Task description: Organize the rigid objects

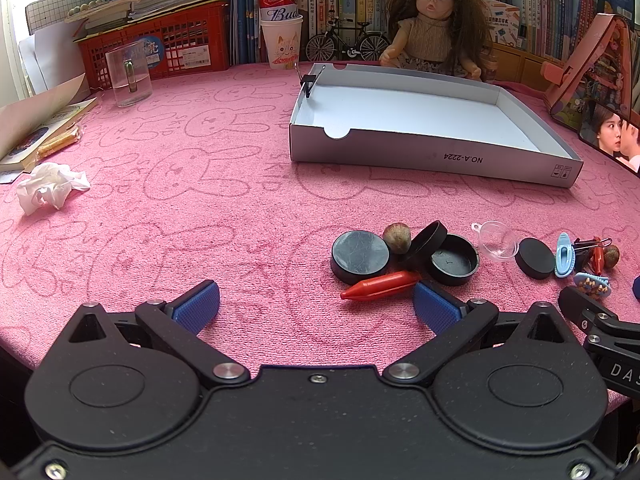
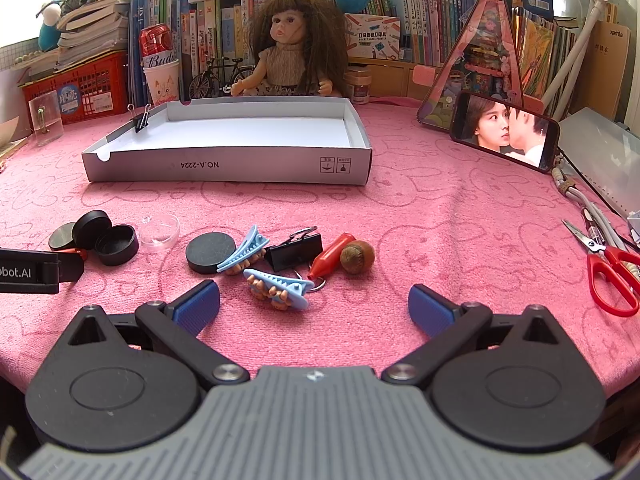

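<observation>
A white shallow box (image 1: 404, 116) (image 2: 240, 128) lies open at the back, a black binder clip (image 1: 308, 80) on its left rim. Small objects lie in a row in front: black round lids (image 1: 360, 256) (image 2: 211, 253), a red plastic carrot (image 1: 380, 285), another carrot (image 2: 330, 260), nuts (image 1: 397, 237) (image 2: 357, 256), a clear half capsule (image 1: 498, 239) (image 2: 160, 231), blue hair clips (image 2: 280, 284), a black binder clip (image 2: 296, 252). My left gripper (image 1: 316, 306) is open, its right pad beside the carrot. My right gripper (image 2: 314, 308) is open, just behind the hair clips.
Pink cloth covers the table (image 1: 200, 200). A crumpled tissue (image 1: 50, 186) and a glass (image 1: 129, 76) are at the left. A doll (image 2: 292, 44), a can in a paper cup (image 2: 159, 64), a red basket (image 2: 76, 88) and books line the back. A phone (image 2: 504, 130) and red scissors (image 2: 608, 268) are right.
</observation>
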### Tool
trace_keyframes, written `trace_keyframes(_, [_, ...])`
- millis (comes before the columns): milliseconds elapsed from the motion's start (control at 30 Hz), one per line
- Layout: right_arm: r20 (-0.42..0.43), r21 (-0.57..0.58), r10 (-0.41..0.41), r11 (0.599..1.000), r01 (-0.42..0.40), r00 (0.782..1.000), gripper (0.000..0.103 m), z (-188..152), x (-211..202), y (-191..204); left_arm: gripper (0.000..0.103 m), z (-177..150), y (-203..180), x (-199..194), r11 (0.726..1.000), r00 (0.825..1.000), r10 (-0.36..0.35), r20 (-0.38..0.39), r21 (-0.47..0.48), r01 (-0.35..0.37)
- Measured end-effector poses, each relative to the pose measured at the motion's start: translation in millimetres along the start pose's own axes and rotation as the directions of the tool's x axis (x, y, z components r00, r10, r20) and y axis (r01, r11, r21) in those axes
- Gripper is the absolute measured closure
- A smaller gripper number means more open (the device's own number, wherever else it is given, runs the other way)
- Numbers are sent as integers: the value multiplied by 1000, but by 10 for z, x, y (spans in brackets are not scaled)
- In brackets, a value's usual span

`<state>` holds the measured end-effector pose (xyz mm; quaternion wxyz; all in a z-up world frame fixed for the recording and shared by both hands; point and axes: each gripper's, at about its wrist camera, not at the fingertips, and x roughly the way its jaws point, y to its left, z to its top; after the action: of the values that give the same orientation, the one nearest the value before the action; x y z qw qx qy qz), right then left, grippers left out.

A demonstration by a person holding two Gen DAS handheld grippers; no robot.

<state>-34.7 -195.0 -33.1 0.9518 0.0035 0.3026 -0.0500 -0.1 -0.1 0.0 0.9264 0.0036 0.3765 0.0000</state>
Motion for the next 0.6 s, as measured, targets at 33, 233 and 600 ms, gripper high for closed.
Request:
trace_keyframes(33, [0,0,0,1000,0,1000,0,1,-1,0,0,0,0,0,1000,1000,0,0,0,0])
trace_keyframes(233, [1,0,0,1000,0,1000,0,-4,-3,2,0,1,0,0,1000,1000,0,0,0,0])
trace_keyframes(600, [5,0,-6,1000,6,1000,0,0,-10,13,0,-7,23,-19,1000,1000,5,19,0,-5])
